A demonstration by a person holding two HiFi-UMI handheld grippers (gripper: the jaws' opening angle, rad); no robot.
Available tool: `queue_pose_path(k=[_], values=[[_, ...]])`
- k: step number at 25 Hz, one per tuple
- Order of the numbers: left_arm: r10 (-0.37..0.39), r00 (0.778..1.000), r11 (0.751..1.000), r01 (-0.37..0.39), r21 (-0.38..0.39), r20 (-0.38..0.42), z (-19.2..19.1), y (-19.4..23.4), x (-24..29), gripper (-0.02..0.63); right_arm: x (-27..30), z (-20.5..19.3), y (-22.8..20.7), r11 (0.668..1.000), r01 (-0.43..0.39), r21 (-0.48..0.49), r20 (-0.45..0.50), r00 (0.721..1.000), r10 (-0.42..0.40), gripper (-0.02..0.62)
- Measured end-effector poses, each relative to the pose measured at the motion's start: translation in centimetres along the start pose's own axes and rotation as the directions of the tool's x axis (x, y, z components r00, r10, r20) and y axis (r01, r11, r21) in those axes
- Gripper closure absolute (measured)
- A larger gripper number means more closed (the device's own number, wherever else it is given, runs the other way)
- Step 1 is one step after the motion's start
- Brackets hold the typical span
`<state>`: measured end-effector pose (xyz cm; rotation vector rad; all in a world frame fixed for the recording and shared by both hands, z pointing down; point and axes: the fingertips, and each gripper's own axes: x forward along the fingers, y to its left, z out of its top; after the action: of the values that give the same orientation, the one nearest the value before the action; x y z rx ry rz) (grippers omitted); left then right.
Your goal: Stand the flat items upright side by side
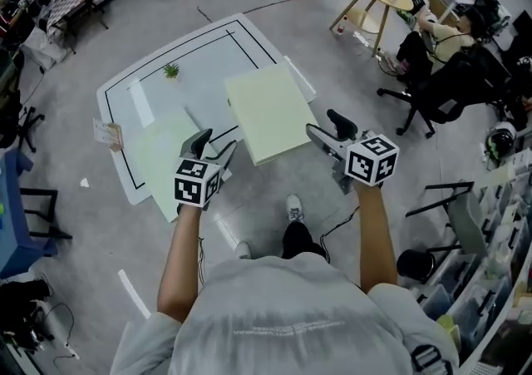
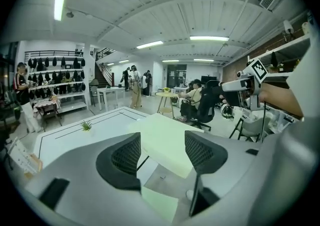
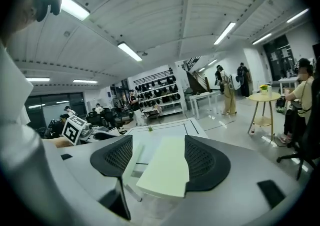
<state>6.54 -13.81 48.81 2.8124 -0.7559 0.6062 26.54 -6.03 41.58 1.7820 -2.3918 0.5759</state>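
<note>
The pale green board (image 1: pixel 268 111) lies flat with its near end jutting past the table's (image 1: pixel 116 95) edge, and its long axis runs away from the person. It sits just ahead, between the left tool (image 1: pixel 214 147) and the right tool (image 1: pixel 328 128). The right tool is nearer its side edge. Both tools gape wide and hold nothing. A second board (image 1: pixel 158 157) lies flat beneath the left tool.

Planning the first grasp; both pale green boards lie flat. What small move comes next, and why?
Probably ease the right gripper forward onto the near edge of the right-hand board: the jaws stand open, empty, aimed at that edge, which overhangs the table.
</note>
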Motion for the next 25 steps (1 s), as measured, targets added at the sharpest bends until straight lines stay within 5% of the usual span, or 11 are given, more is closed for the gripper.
queue_pose_path(k=[10,18,25], values=[[0.094,0.991,0.989,-0.104,-0.105,-0.09,0.0,0.7,7.6,0.316,7.4,-3.1,-10.8,0.976,-0.182,0.119,-0.173,0.964,0.201,0.255],[0.096,0.963,0.98,-0.135,-0.145,-0.251,-4.0,-0.6,12.1,0.316,10.9,-10.1,-15.0,0.931,-0.274,0.242,-0.344,0.873,0.347,0.255],[0.12,0.938,0.941,-0.212,-0.263,-0.326,-7.1,-0.1,14.4,0.313,13.0,-14.0,-16.6,0.882,-0.313,0.352,-0.4,0.802,0.444,0.253]])
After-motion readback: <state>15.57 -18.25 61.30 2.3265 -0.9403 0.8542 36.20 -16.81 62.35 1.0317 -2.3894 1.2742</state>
